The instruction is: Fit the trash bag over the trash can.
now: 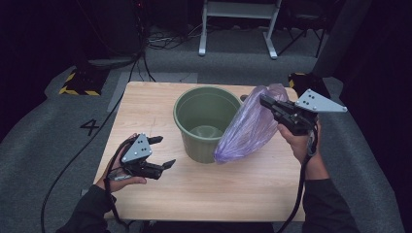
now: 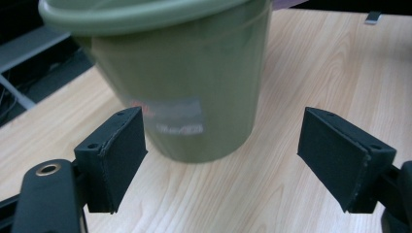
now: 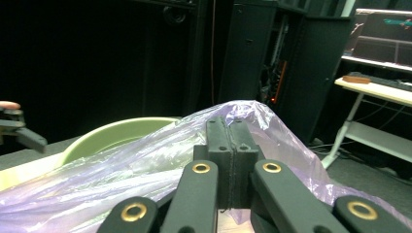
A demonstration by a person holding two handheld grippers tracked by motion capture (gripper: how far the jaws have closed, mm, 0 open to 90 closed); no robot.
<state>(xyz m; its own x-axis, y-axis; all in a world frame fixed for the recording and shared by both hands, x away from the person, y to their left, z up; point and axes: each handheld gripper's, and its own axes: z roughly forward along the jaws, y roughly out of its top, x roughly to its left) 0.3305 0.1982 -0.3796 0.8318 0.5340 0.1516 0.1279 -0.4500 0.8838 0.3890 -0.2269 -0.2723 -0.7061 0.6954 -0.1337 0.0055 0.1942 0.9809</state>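
While pinched, bag (image 1: 248, 127) in right tongs (image 1: 263, 100)

Right claw (image 1: 265, 101) pinches purple bag (image 1: 248, 127) beside green bucket (image 1: 204, 121).

My tabletop (image 1: 194, 189) is evenly lit from above while the room beyond it stays nearly black. Close to my left claw (image 2: 223, 160), the green bucket (image 2: 180, 82) is blurred, its label unreadable. The purple bag (image 3: 121, 170) shows pale sheen.
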